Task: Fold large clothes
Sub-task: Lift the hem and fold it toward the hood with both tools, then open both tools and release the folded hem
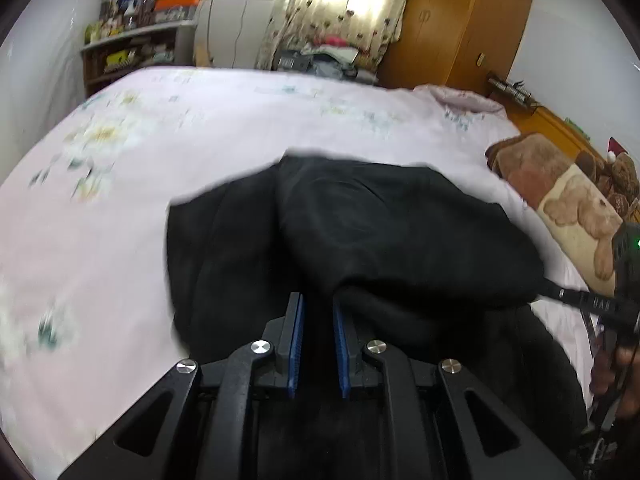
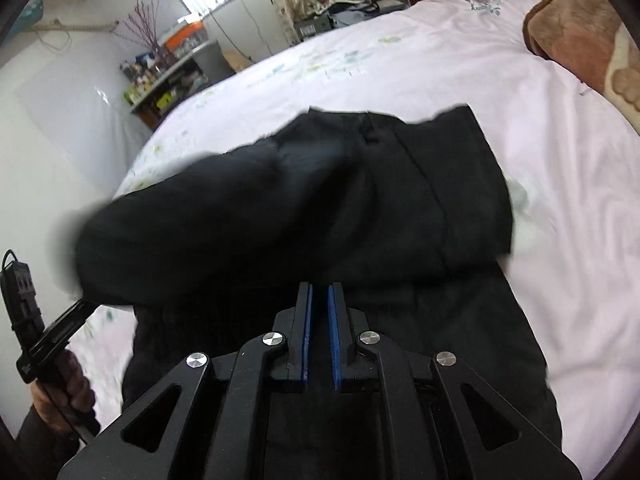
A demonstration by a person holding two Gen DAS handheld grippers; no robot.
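Note:
A large black garment (image 1: 360, 232) lies on the pale pink bed sheet (image 1: 200, 140), with one part doubled over the rest. My left gripper (image 1: 318, 300) has its blue pads nearly closed on a fold of the black fabric and holds it above the lower layer. My right gripper (image 2: 319, 292) is likewise nearly closed on the garment (image 2: 320, 184) at another edge. Each view shows the other hand-held gripper at its side, the right one at the right edge (image 1: 624, 280) and the left one at the left edge (image 2: 36, 320). Motion blur softens the raised fabric.
A brown teddy-bear blanket (image 1: 560, 188) lies at the right side of the bed. A wooden wardrobe (image 1: 460, 20), a cluttered shelf (image 1: 132, 52) and a curtained window (image 1: 340, 0) stand beyond the bed. The white wall (image 2: 60, 120) is to the left.

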